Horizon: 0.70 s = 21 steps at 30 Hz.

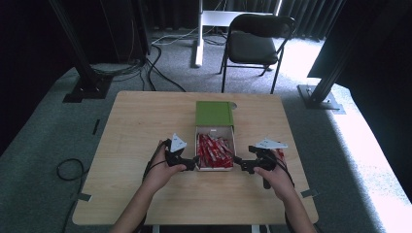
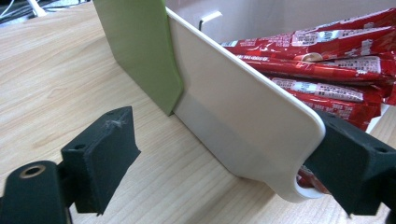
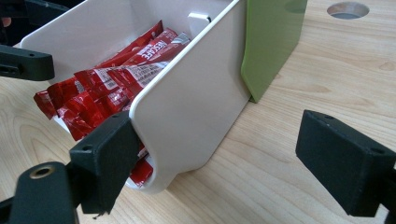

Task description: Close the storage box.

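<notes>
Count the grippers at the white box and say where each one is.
2. The left gripper is at the near left corner of the white box, and the right gripper is at its near right corner, each open across a side wall.

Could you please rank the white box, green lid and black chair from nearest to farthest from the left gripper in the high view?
From the left gripper:
1. White box, just right of it, one jaw inside.
2. Green lid, beyond the box.
3. Black chair, on the floor past the table.
</notes>
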Each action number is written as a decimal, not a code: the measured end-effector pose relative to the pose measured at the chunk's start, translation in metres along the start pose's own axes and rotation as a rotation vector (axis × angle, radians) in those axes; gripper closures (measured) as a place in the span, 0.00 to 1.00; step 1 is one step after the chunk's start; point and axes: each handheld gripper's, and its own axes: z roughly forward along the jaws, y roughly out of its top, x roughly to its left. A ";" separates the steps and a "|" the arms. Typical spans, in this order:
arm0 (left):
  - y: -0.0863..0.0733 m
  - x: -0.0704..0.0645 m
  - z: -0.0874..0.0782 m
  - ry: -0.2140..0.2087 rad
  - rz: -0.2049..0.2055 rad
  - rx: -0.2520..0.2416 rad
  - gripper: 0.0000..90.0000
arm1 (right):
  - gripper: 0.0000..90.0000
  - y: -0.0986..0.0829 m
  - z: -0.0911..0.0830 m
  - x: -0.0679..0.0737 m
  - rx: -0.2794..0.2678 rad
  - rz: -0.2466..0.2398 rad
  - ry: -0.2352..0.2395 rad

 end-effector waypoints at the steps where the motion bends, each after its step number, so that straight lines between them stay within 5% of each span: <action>1: 0.001 0.000 0.001 0.002 0.004 0.003 0.14 | 0.15 0.000 0.000 0.000 0.000 0.000 0.000; 21: 0.005 0.008 0.008 -0.004 -0.022 0.006 0.13 | 0.15 0.006 0.006 -0.006 0.000 0.006 -0.009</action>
